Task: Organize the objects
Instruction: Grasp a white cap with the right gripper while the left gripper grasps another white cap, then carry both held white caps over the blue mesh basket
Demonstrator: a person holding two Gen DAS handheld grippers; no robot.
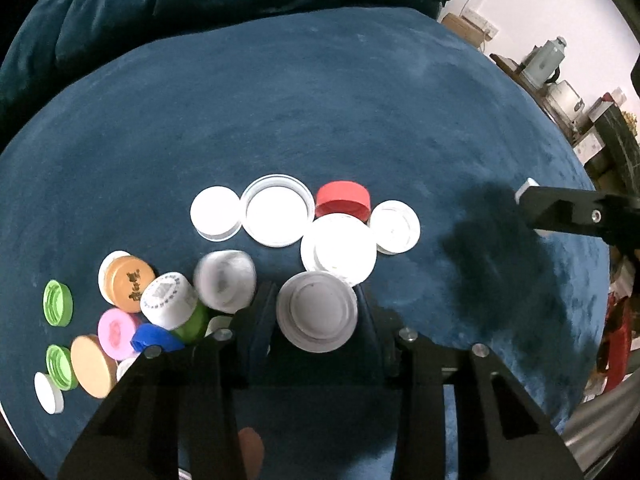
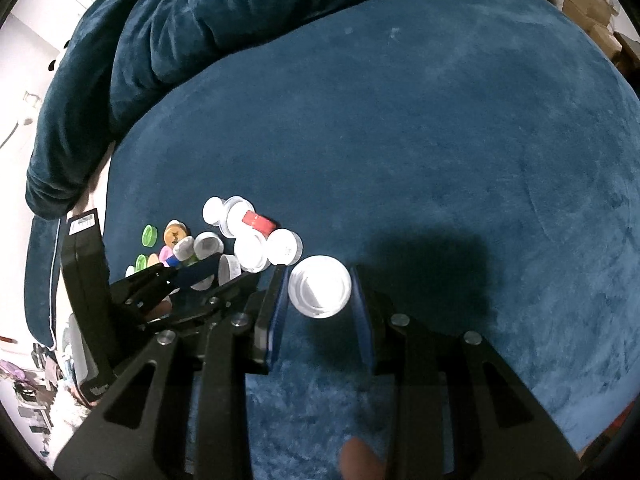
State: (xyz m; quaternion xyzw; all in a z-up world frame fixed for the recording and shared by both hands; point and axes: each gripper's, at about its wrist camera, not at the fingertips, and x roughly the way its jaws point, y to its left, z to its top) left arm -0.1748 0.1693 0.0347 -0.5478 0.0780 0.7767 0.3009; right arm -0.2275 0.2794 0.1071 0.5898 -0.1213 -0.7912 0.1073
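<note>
Many bottle caps lie on a blue velvet surface [image 1: 320, 100]. My left gripper [image 1: 316, 312] is shut on a large white cap [image 1: 317, 316], held just in front of a cluster of white caps [image 1: 276, 214] and a red cap [image 1: 343, 198]. Coloured caps, orange [image 1: 130, 282], pink [image 1: 116, 332], green [image 1: 58, 302] and blue [image 1: 154, 338], lie to its left. My right gripper [image 2: 320, 292] is shut on another white cap [image 2: 320, 291], right of the pile [image 2: 248, 240]. The right gripper's finger also shows at the right edge of the left wrist view [image 1: 576, 212].
A dark blue cushion [image 2: 160, 40] bulges behind the surface. The left gripper [image 2: 192, 284] shows beside the pile in the right wrist view. A shelf with a kettle [image 1: 548, 60] and jars stands at the far right. Bare blue fabric [image 2: 440, 140] spreads to the back and right.
</note>
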